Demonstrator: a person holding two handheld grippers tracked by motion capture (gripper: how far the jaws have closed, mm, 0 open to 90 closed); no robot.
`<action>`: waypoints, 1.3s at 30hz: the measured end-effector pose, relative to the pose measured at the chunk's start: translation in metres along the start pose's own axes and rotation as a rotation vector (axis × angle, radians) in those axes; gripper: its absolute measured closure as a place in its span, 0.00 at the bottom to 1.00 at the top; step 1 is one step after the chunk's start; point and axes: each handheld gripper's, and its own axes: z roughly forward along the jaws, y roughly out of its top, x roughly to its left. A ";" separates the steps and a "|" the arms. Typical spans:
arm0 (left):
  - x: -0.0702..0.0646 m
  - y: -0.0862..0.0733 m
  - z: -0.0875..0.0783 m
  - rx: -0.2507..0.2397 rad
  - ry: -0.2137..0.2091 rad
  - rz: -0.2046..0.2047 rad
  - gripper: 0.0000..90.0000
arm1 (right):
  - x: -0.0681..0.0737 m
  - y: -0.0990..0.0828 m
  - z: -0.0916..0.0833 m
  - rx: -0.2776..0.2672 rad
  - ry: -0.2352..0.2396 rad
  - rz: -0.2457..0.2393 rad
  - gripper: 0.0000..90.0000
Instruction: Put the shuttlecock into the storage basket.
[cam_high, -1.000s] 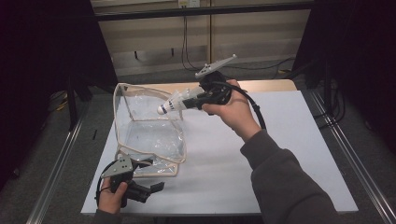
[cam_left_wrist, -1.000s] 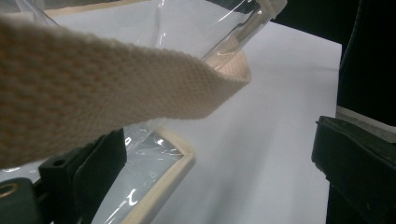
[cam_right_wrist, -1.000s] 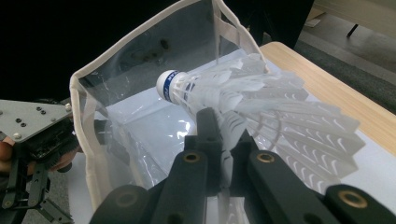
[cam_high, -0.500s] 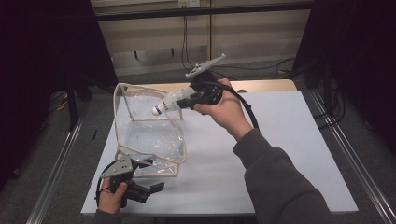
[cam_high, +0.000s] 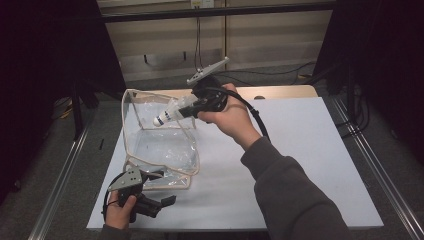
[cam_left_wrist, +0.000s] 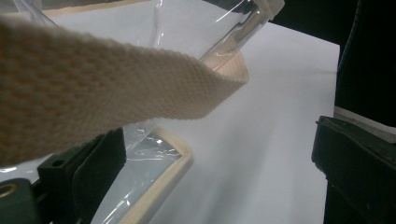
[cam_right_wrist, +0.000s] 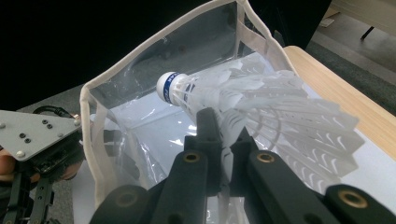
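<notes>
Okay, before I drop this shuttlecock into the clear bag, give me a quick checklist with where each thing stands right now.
1. Right gripper has the shuttlecock pinched by its feathers: ok.
2. Cork end points toward the clear bag's opening: ok.
3. Bag mouth stands open, rim upright: ok.
4. Left gripper is holding the bag steady: cannot tell. In the left gripper view its jaws are apart, and the woven strap crosses in front of them.
5. Shuttlecock is fully over the opening: cannot tell. In the high view it sits over the bag's far rim.
6. White table beside the bag is free of obstacles: ok.
</notes>
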 end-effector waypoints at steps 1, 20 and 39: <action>0.000 0.000 0.000 -0.002 0.001 -0.002 0.03 | 0.000 0.001 0.001 0.003 0.000 -0.001 0.98; 0.001 0.000 -0.001 -0.003 -0.001 -0.001 0.04 | 0.012 0.008 0.023 0.029 0.004 -0.031 0.98; 0.000 0.000 -0.001 -0.006 -0.002 -0.004 0.04 | 0.019 0.006 0.048 0.055 -0.009 -0.038 0.98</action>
